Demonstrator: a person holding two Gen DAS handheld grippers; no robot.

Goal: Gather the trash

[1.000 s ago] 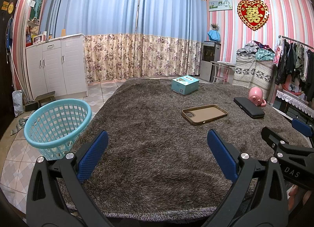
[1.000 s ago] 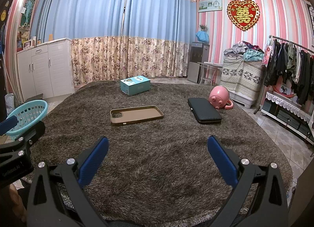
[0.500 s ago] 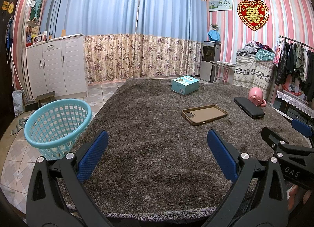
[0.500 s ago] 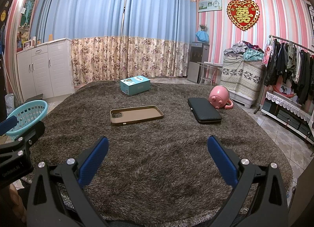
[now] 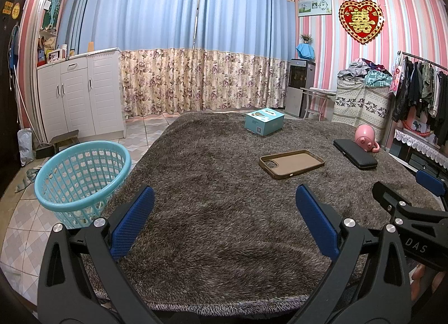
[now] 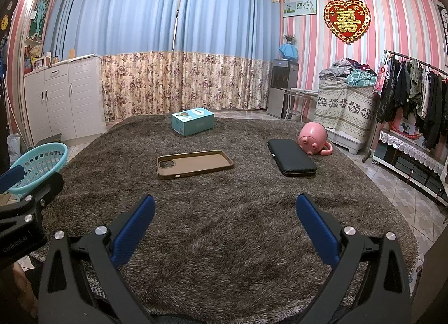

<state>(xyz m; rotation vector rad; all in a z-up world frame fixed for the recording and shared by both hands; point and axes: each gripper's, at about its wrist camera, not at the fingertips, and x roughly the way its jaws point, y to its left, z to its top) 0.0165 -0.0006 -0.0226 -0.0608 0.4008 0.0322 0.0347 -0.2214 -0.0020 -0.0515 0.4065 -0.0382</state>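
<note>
Above the near edge of the shaggy rug [image 5: 212, 189], left gripper [image 5: 224, 217] and right gripper [image 6: 224, 220] held level side by side, both spread wide, gripping nothing. Ahead: phone case [image 6: 194, 163], wallet [image 6: 291, 156], blue box [image 6: 192, 120]. Left of the left gripper: basket [image 5: 81, 175].

I am in a lived-in home room: pink striped wallpaper [image 6: 397, 16] with a red heart-shaped wedding ornament [image 6: 347, 21], long blue and floral curtains [image 6: 179, 58], white louvred cupboards [image 5: 81, 94], a rack of hanging dark clothes [image 6: 411, 94], and a shaggy brown cover [image 6: 224, 212] underneath.
</note>
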